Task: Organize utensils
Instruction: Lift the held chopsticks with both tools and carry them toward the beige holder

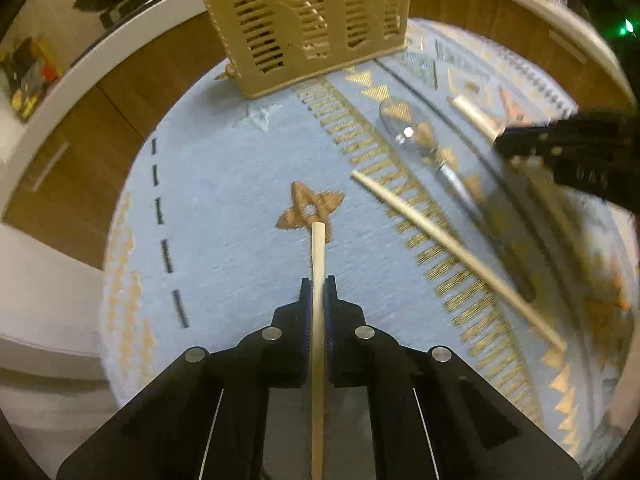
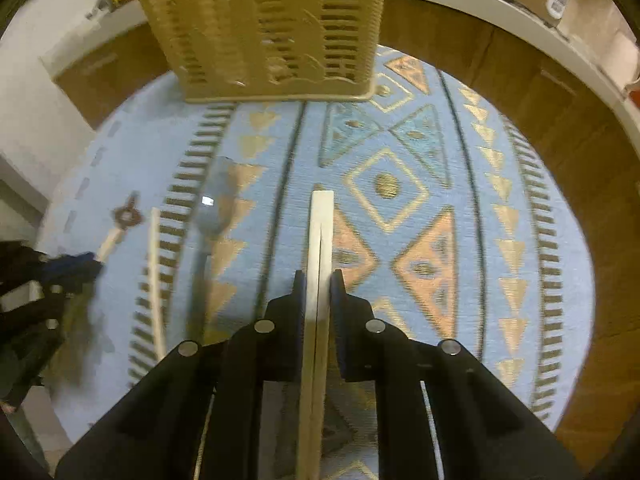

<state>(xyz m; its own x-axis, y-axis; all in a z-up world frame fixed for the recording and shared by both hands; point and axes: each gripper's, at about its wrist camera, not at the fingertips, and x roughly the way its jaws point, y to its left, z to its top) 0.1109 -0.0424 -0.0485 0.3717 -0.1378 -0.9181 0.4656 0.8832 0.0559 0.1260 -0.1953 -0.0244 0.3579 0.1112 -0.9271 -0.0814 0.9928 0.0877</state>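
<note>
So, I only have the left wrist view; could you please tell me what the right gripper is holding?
Observer: The right gripper is shut on a pale wooden pair of chopsticks, two sticks side by side with a seam between them.
Operator: Thanks. Does the pair reach past the pads?
Observer: Yes, it sticks out well ahead of them, over the blue rug.
Operator: And where is the basket from there?
Observer: The basket stands almost straight ahead, slightly left in that view.
</note>
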